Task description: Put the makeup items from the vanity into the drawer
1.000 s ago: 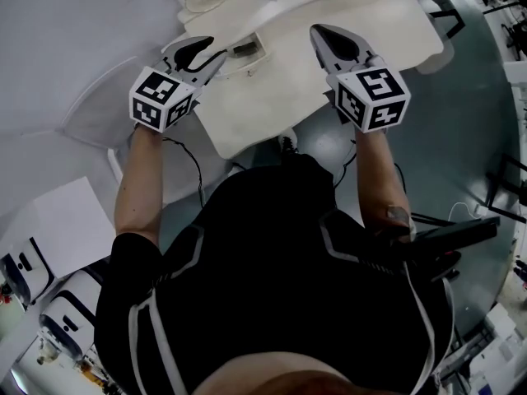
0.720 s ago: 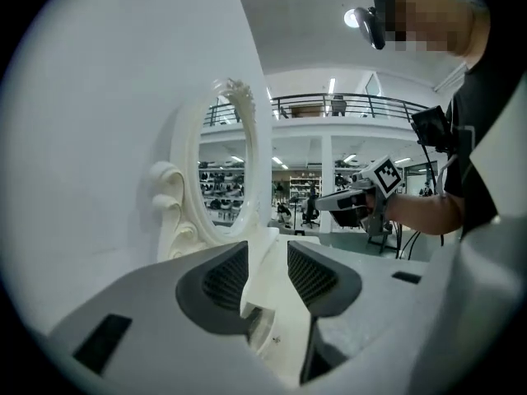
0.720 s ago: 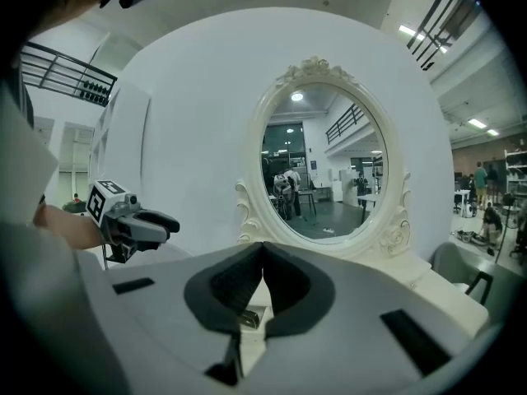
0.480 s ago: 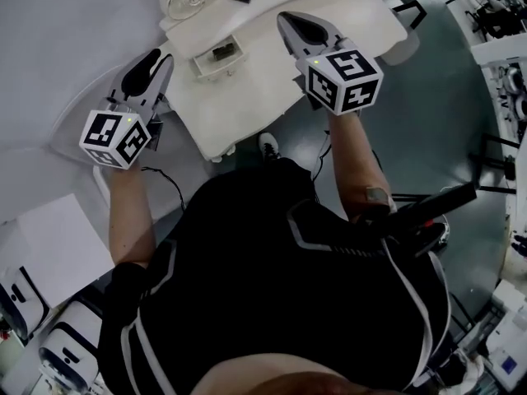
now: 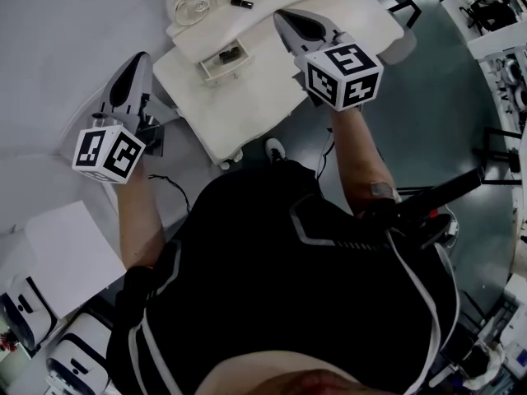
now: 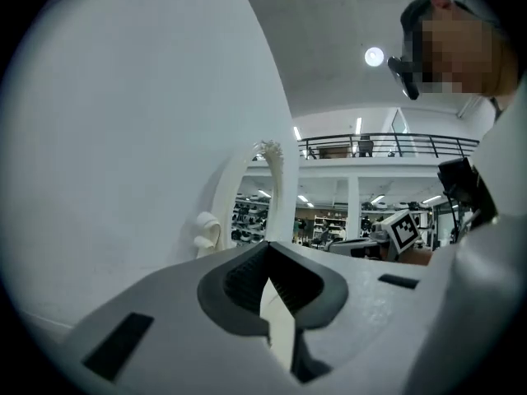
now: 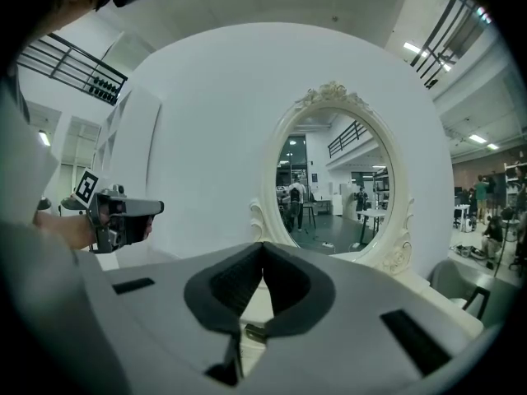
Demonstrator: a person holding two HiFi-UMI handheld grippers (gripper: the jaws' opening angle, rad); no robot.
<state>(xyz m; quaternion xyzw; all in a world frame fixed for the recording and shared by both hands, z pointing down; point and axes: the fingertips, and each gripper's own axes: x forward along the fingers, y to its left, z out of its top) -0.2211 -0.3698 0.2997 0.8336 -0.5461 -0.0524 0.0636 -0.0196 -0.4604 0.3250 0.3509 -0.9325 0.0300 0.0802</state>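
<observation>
vanity: left tongs level beside it, just closed empty; right tongs above

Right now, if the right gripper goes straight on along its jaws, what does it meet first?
Probably the oval mirror at the back of the vanity: the right gripper, jaws shut, points at its lower left frame. Nothing shows in between, but depth is unclear.

Open drawer clear above; mirror walls vanity rear.
</observation>
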